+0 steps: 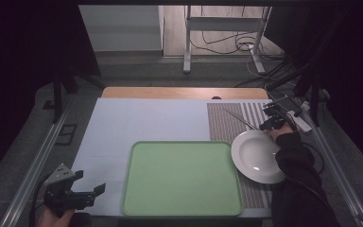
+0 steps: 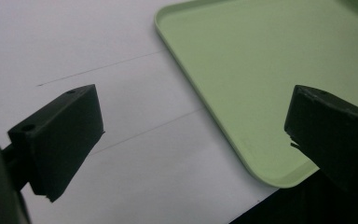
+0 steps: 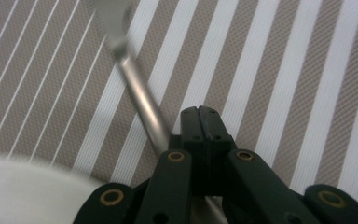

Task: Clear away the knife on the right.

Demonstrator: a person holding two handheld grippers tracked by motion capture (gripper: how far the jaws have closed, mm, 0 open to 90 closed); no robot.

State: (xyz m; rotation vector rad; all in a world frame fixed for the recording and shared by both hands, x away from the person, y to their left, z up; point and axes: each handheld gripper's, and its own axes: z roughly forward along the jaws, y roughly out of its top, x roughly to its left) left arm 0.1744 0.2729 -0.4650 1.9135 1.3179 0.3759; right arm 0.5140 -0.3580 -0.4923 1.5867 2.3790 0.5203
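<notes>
Right claw view: utensil point(image 3: 137, 100) is motion-blurred, its head cut off at the top edge, so can't tell knife or spoon; handle end hidden under the claw point(image 3: 204, 122). White plate point(image 3: 28, 191) is blurred and cropped at the bottom-left corner.

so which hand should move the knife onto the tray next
Right. Its gripper is shut right by the knife on the striped mat, next to the plate. Whether it grips the knife is unclear. The left gripper hangs open, far off beyond the tray.
</notes>
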